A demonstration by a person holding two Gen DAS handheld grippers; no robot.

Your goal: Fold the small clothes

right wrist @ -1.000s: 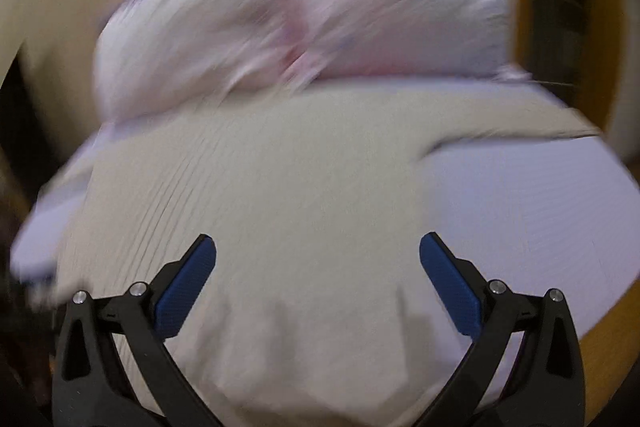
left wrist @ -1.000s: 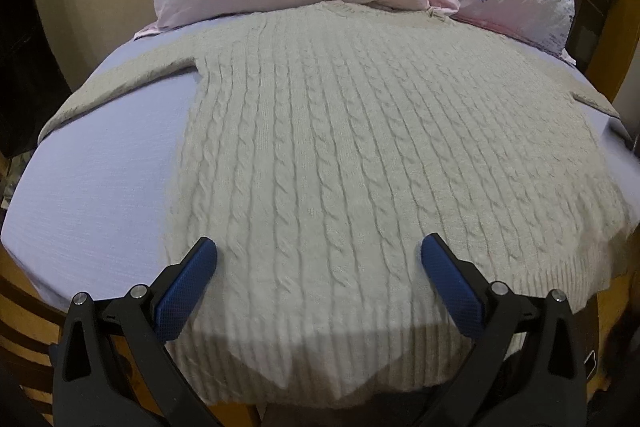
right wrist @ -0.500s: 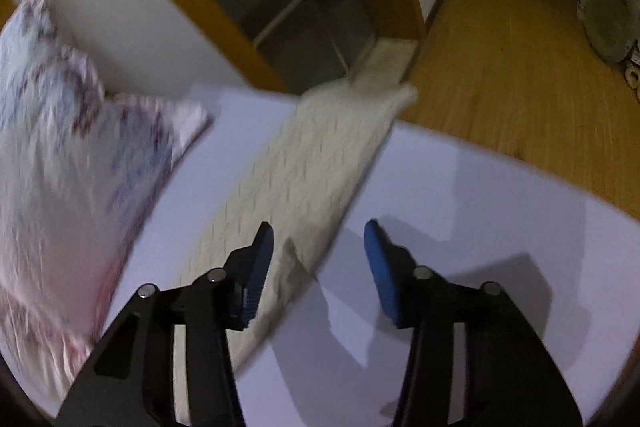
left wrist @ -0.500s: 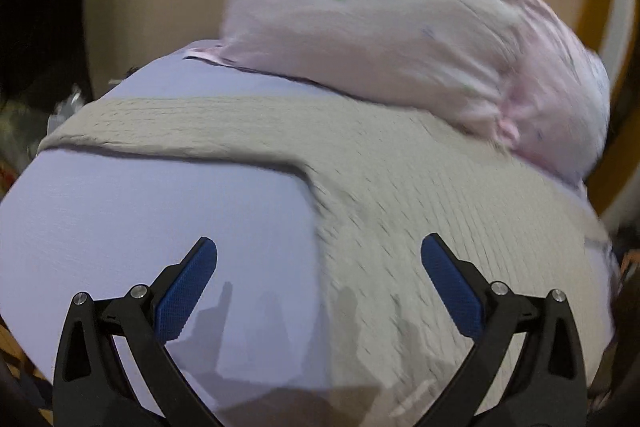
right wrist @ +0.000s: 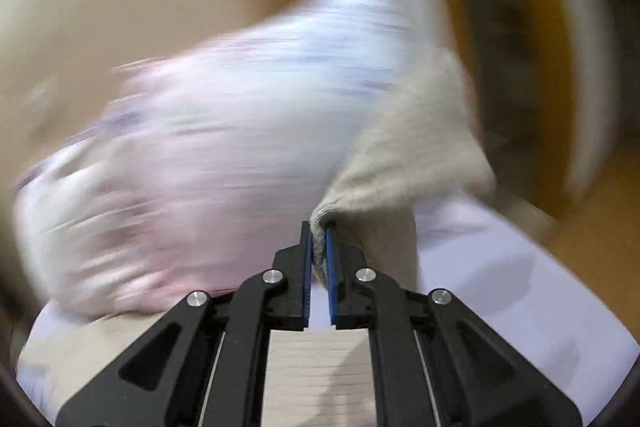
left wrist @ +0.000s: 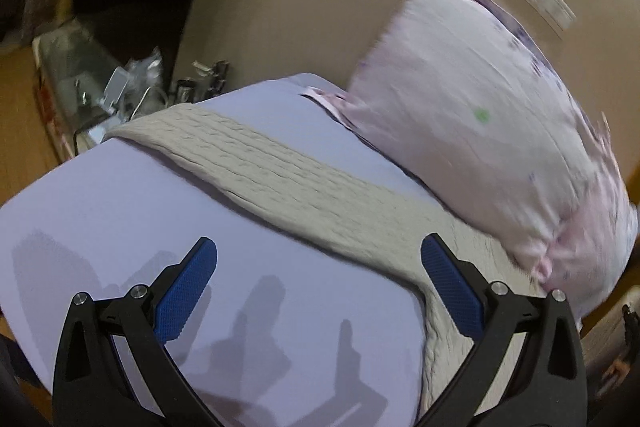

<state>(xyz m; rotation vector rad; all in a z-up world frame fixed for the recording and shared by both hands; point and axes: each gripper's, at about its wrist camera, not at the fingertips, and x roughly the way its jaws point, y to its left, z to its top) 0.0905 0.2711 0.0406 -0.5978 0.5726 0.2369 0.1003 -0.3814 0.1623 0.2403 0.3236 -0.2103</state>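
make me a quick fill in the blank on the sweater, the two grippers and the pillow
1. The right gripper is shut on the sweater's ____.
2. The left gripper hovers with its fingers ____.
3. In the left wrist view, the sweater sleeve lies flat on the lavender ____.
4. The pillow is mostly ____ in colour.

Missing words: sleeve; open; sheet; pink

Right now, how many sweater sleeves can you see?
2. One sleeve lies flat across the sheet ahead of the open left gripper; the other sleeve is pinched, lifted, in the right gripper.
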